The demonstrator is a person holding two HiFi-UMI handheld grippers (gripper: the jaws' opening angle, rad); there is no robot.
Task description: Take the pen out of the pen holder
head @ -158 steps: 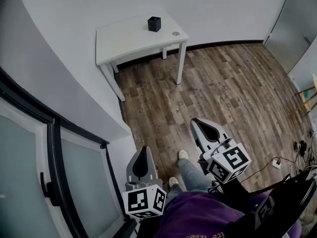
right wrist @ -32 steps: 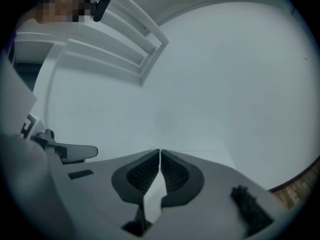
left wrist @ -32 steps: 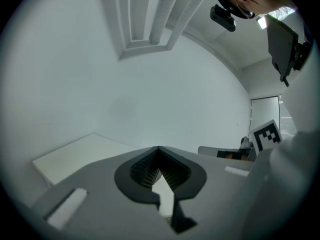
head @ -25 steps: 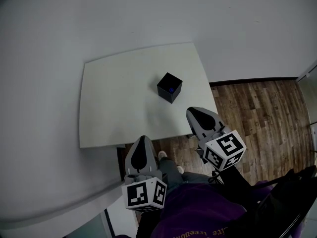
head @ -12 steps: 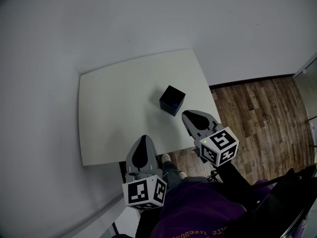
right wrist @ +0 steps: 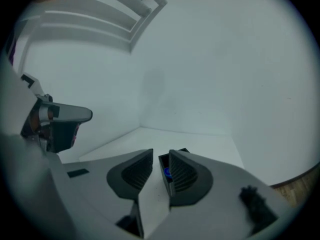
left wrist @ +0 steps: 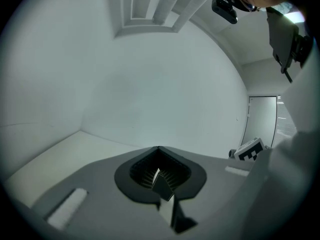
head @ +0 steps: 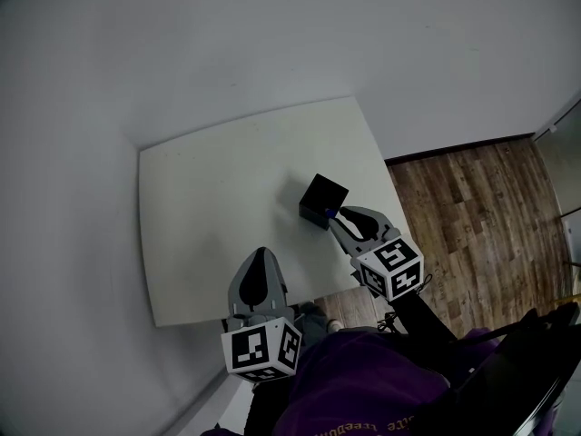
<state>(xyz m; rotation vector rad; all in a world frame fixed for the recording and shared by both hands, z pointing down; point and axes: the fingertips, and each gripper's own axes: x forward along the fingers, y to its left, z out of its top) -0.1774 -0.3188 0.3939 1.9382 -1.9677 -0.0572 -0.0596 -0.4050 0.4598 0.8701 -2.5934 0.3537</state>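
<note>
A black cube-shaped pen holder (head: 321, 200) stands on the white table (head: 209, 216), with the blue end of a pen (head: 329, 213) showing at its near edge. My right gripper (head: 341, 216) sits just behind the holder, tips almost at it. Its jaws are opening and hold nothing. Through their gap in the right gripper view (right wrist: 160, 155) I see the holder's rim (right wrist: 182, 150) and the blue pen (right wrist: 166, 172). My left gripper (head: 257, 271) hovers over the table's near edge, away from the holder. In the left gripper view (left wrist: 158, 149) its jaws meet in a point, empty.
Pale walls close in the table at the back and the left. Brown wood floor (head: 472, 198) lies to the right of the table. The left gripper's body (right wrist: 55, 121) shows at the left of the right gripper view. A purple garment (head: 363, 389) fills the bottom of the head view.
Both grippers have moved forward over the table. The right one has come down to the pen holder and its jaws have parted. The left one stays shut.
</note>
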